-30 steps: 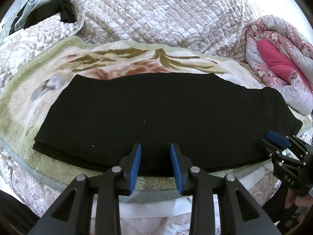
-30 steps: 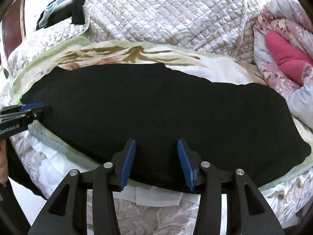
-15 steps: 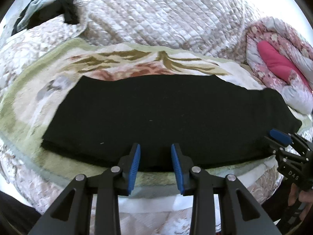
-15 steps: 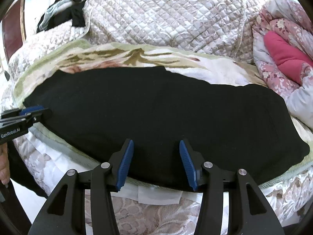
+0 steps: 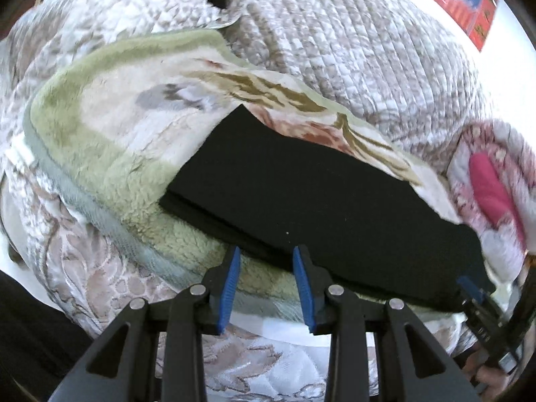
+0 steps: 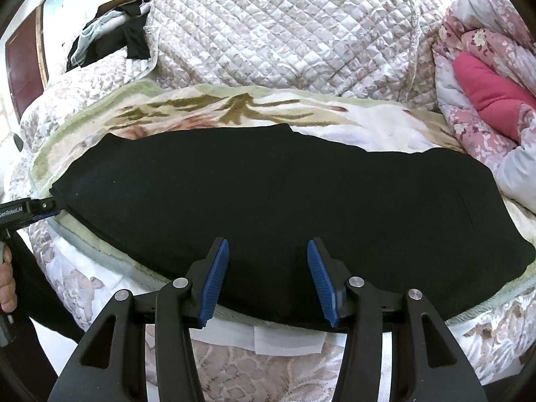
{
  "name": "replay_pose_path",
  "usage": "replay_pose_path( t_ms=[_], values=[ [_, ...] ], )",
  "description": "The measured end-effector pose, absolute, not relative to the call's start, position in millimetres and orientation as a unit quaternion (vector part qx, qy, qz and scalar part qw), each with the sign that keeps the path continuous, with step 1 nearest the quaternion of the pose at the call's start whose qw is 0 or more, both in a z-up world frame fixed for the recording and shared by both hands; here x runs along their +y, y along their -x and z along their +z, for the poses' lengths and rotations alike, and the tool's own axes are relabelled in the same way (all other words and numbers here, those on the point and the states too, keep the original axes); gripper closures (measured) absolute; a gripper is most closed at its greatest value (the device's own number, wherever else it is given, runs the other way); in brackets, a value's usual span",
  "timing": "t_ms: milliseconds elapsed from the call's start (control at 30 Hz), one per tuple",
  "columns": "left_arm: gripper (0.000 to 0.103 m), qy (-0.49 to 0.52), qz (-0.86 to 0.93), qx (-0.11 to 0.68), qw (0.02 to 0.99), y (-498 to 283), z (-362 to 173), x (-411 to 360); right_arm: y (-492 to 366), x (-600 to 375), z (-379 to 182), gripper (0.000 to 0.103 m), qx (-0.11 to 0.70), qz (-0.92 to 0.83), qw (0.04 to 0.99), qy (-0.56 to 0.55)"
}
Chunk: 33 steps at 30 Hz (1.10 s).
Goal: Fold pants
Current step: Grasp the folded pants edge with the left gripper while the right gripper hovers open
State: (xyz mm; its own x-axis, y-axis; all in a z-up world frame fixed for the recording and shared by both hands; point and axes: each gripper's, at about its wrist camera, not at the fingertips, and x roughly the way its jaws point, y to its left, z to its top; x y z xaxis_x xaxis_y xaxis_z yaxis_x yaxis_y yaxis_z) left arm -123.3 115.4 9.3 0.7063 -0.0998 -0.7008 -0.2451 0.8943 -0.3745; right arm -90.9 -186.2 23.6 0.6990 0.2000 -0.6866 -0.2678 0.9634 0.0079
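The black pants (image 6: 268,201) are laid in a long band, already doubled leg on leg by the look of the layered near edge, across a green-bordered fleece blanket (image 5: 110,140) on the bed. In the right wrist view the band runs from 9 o'clock to 3 o'clock; in the left wrist view it slants from centre down toward 4 o'clock.

The left gripper (image 5: 266,284) is held with its blue pads apart, nothing between them, just short of the near edge of the pants at their left end. The right gripper (image 6: 268,278) is likewise spread and empty, poised over the near edge toward the other end.

The step in hand is judged to be the approach for a crosswise fold. Next, each pair of fingers would need to be closed on all layers at one end, and that end carried over to the other with the edges matched.

No containers are seen; a quilted coverlet (image 6: 284,33) and a pink floral duvet (image 6: 485,67) lie behind.
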Motion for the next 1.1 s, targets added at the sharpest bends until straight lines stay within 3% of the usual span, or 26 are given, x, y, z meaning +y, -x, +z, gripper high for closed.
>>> replay_pose_path(
  t_ms=[467, 667, 733, 767, 800, 1100],
  values=[
    [0.063, 0.296, 0.042, 0.365, 0.882, 111.7, 3.5, 136.7, 88.7, -192.4, 28.5, 0.053, 0.357, 0.124, 0.926, 0.023],
    [0.064, 0.252, 0.066, 0.366, 0.893, 98.3, 7.4, 127.3, 87.4, -197.2, 29.8, 0.053, 0.357, 0.116, 0.927, 0.008],
    [0.072, 0.242, 0.075, 0.370, 0.894, 90.8, 8.5, 128.2, 87.4, -199.0, 31.3, 0.053, 0.355, 0.112, 0.928, 0.002],
    [0.086, 0.239, 0.079, 0.374, 0.893, 86.8, 8.7, 128.5, 87.3, -200.6, 31.6, 0.053, 0.356, 0.110, 0.928, -0.002],
    [0.093, 0.239, 0.080, 0.379, 0.890, 83.7, 8.9, 129.4, 87.0, -202.4, 31.9, 0.053, 0.357, 0.108, 0.928, -0.005],
    [0.096, 0.164, 0.000, 0.359, 0.919, 56.4, 57.3, 79.6, 88.4, -226.1, 39.2, 0.053, 0.350, 0.085, 0.931, -0.051]
  ],
)
